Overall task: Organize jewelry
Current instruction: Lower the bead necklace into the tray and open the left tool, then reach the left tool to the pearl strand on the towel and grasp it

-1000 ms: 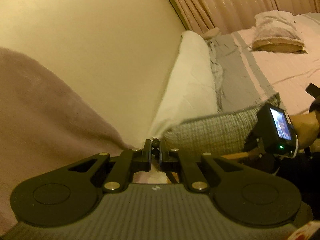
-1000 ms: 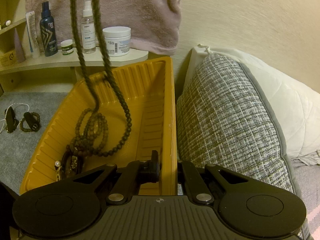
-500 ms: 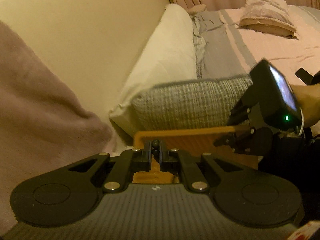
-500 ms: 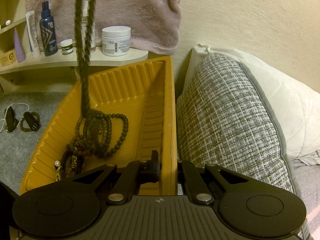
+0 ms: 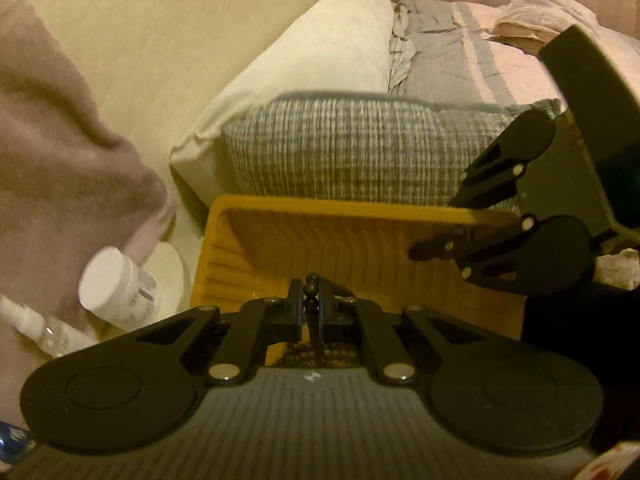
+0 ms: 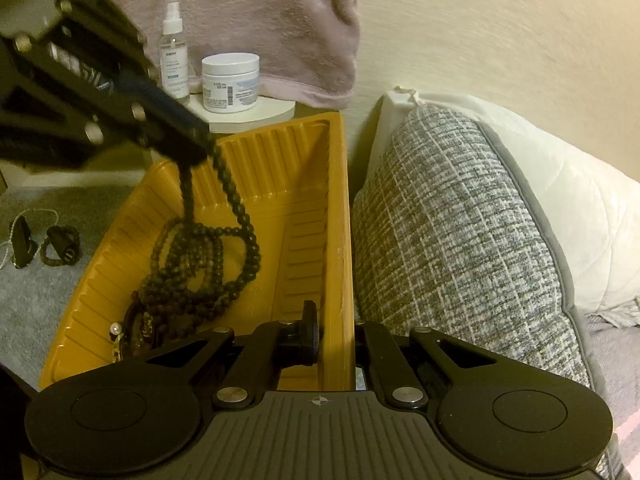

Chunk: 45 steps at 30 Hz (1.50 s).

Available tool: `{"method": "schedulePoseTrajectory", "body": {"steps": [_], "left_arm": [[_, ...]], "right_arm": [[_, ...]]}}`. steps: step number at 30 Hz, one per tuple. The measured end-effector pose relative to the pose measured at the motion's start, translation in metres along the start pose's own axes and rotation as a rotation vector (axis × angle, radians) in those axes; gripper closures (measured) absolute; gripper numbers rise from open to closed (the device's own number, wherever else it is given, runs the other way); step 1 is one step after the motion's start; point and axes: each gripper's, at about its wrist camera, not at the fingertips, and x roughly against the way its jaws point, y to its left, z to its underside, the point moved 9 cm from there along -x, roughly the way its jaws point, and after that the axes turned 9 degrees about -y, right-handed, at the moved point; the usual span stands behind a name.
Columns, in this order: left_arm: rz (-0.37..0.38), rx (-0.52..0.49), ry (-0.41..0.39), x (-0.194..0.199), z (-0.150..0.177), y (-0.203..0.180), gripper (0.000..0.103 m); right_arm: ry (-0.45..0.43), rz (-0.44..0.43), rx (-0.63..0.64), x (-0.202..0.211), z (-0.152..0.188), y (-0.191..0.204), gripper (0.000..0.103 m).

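We see the beads (image 6: 224, 248) heaped at the centre of the right view, in the yellow tray (image 6: 280, 152), with two strands rising to the left tongs (image 6: 196, 148) at upper left, which are pinched narrow on them. In the left view the left tongs (image 5: 311, 300) show beads clamped between their tips, low in the frame. The right tongs (image 6: 334, 340), at the bottom, grip the tray's right wall. Two bracelets (image 6: 60, 246) lie on the grey carpet (image 6: 48, 312) at far left. A jar (image 6: 230, 82) and a spray bottle (image 6: 174, 50) stand on a shelf (image 6: 256, 114) behind the tray, and a pillow (image 6: 452, 240) lies just beside it on the right.
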Motion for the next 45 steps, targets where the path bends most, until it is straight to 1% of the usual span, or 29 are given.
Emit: {"method": "schedulePoseTrajectory", "body": {"steps": [7, 10, 11, 14, 18, 21, 23, 26, 28, 30, 34, 36, 39, 43, 45], "left_arm": [[0.001, 0.044, 0.016, -0.008, 0.013, 0.002, 0.097], [0.004, 0.07, 0.014, -0.006, 0.015, 0.005, 0.092], [0.003, 0.075, 0.015, -0.005, 0.015, 0.006, 0.086], [-0.027, 0.085, 0.003, 0.003, 0.017, 0.012, 0.085], [-0.074, 0.148, -0.024, 0.023, 0.026, 0.024, 0.084], [-0.136, 0.211, -0.045, 0.043, 0.038, 0.03, 0.079], [-0.175, 0.266, -0.058, 0.056, 0.048, 0.034, 0.078], [-0.258, 0.359, -0.085, 0.079, 0.071, 0.04, 0.076], [-0.331, 0.403, -0.092, 0.095, 0.089, 0.044, 0.075], [-0.424, 0.451, -0.093, 0.113, 0.11, 0.05, 0.073], [-0.585, 0.562, -0.075, 0.147, 0.159, 0.062, 0.073], [-0.647, 0.617, -0.06, 0.161, 0.184, 0.066, 0.073], [-0.705, 0.674, -0.038, 0.172, 0.214, 0.063, 0.073], [-0.761, 0.721, -0.009, 0.172, 0.24, 0.052, 0.073], [-0.788, 0.763, 0.008, 0.169, 0.252, 0.045, 0.073]], "right_arm": [[0.0, 0.001, -0.002, 0.0, 0.0, 0.001, 0.099], [0.0, 0.001, -0.001, 0.0, 0.0, 0.001, 0.099], [0.0, 0.001, -0.001, 0.0, 0.0, 0.001, 0.099], [0.0, 0.001, -0.003, 0.0, 0.0, 0.001, 0.099], [0.0, 0.002, -0.005, 0.0, 0.0, 0.001, 0.099], [-0.001, 0.002, -0.008, 0.0, 0.0, 0.001, 0.099], [-0.001, 0.003, -0.01, 0.0, 0.0, 0.001, 0.099], [-0.001, 0.003, -0.011, 0.0, 0.0, 0.0, 0.099], [0.0, 0.002, -0.011, 0.0, 0.0, 0.0, 0.099], [-0.001, 0.003, -0.012, 0.0, 0.0, 0.001, 0.099], [-0.003, 0.004, -0.012, 0.0, 0.0, 0.0, 0.099], [-0.003, 0.004, -0.012, 0.0, 0.0, 0.0, 0.099], [-0.002, 0.006, -0.012, 0.0, 0.001, 0.0, 0.099], [0.0, 0.006, -0.012, 0.0, 0.001, 0.0, 0.099], [0.003, 0.007, -0.011, 0.0, 0.002, 0.0, 0.099]]}}
